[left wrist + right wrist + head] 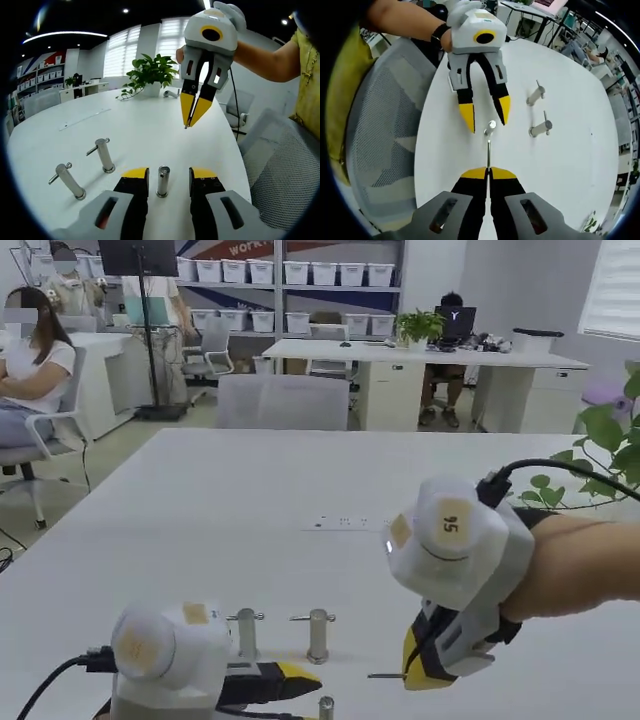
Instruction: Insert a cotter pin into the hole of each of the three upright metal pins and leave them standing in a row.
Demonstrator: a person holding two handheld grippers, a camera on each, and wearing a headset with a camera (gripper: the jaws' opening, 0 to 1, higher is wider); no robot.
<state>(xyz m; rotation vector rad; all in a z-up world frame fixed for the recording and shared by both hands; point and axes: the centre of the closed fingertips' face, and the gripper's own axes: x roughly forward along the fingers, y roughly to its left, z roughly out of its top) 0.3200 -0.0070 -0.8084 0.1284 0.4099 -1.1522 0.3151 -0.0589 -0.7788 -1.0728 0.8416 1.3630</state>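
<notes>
Landmark is the bare metal pin [162, 181], upright on the white table [200, 520], nearest my edge.

Left gripper [168, 174] straddles the bare metal pin. Its jaws are spread wide, one on each side, neither touching, and it holds nothing.

Right of the bare metal pin and raised above the table is the right gripper [489, 172]. Its jaws are pinched together on a cotter pin [489, 152], which juts out from the tips. The free end points toward the bare pin's head and is near it. In the left gripper view it looks apart from the head.

Just beyond the bare metal pin stand the first fitted pin [247, 632] and the second fitted pin [318, 635], side by side. Both are upright, each with a cotter through its head.

Well beyond, at the table's far right edge, is a potted plant [150, 72]. Past that are office desks and shelves of white bins [290, 272].
</notes>
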